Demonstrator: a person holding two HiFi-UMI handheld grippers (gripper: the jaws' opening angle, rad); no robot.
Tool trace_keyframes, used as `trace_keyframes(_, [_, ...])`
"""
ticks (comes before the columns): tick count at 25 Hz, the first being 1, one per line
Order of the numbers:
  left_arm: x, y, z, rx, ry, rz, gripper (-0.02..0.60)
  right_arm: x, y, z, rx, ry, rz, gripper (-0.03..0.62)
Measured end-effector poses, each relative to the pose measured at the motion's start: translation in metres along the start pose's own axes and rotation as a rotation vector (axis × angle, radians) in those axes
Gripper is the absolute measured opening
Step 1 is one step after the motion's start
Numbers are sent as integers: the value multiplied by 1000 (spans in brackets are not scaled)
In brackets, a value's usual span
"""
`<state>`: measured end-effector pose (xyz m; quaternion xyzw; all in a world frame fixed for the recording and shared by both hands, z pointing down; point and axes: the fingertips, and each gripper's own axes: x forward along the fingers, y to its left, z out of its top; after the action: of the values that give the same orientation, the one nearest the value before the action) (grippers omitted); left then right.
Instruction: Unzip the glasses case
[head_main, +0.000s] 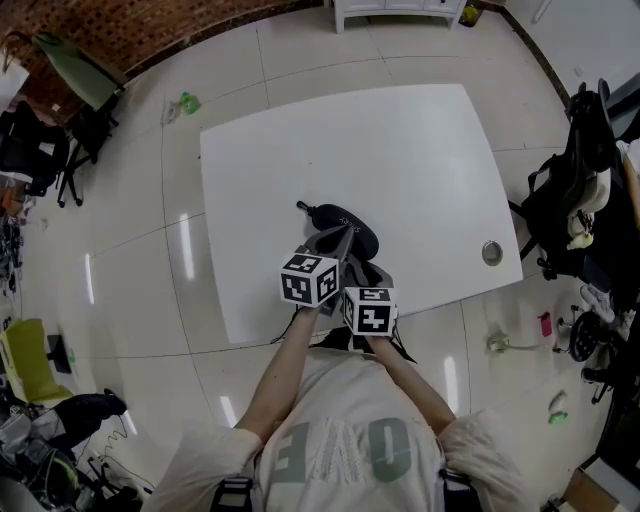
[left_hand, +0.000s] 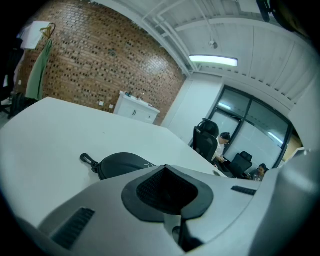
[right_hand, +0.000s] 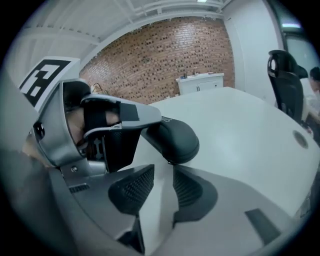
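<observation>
Meeting pad to pad, the jaws of the left tool (left_hand: 167, 189) are closed, with nothing visible between them. The black glasses case (left_hand: 122, 164) lies just beyond its tips, towards 11 o'clock, with its clip (left_hand: 86, 159) pointing to 9 o'clock. The right tool (right_hand: 162, 187) stands open, with bare white tabletop (right_hand: 240, 120) showing in the gap and the case's rounded end at 12 o'clock, just past the tips. The left tool possibly touches the case's top, though that spot is hard to read. From the head view, the case lies near the tabletop's 6 o'clock edge.
</observation>
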<state>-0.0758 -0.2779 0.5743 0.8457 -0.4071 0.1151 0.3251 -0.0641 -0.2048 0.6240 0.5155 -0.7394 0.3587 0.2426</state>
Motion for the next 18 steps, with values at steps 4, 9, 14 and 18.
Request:
trace_keyframes(4, [0,1,0,13,-1,4,3,-2,-3,0,21,-1,-45,91])
trace_keyframes(9, [0,-1,-1,20,12,-25,3,-2,-6,-2,-12,15,-92,91])
trace_keyframes(14, [-2,1,0,15,17,-53,3,-3,-13,-4,24,23,-131,92])
trace_keyframes(18, [-4,1,0,16,22,-72,3,4,-2,-5,39,20,-126,91])
